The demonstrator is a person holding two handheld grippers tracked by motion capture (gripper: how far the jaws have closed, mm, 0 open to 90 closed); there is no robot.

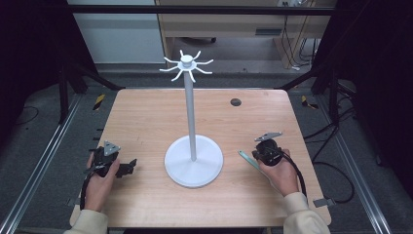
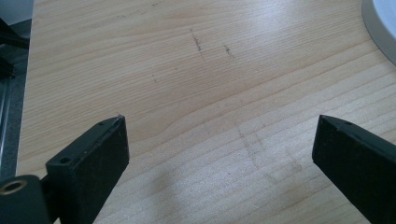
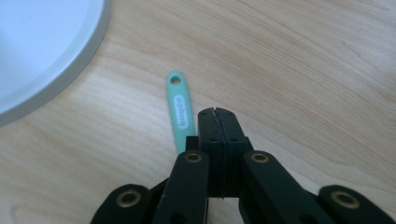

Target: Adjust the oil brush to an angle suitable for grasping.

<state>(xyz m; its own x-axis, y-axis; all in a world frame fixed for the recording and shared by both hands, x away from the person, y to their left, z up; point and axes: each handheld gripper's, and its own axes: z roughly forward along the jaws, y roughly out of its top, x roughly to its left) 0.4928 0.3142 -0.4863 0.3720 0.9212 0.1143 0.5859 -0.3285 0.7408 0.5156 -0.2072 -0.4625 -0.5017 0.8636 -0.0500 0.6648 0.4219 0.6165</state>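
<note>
Each hand carries a black two-jaw gripper. The left gripper (image 1: 127, 167) and right gripper (image 1: 256, 155) each bear a grey three-cornered plate on top, with small dark dots showing on the left one. A black cable trails from each unit back along the forearm. Both sleeves are cream-coloured, the right ending in a ribbed cuff. In the gripper views the jaws are matt black flat-faced blocks with small holes, and the black linkage arms carry brass-coloured round pivot fittings
</note>
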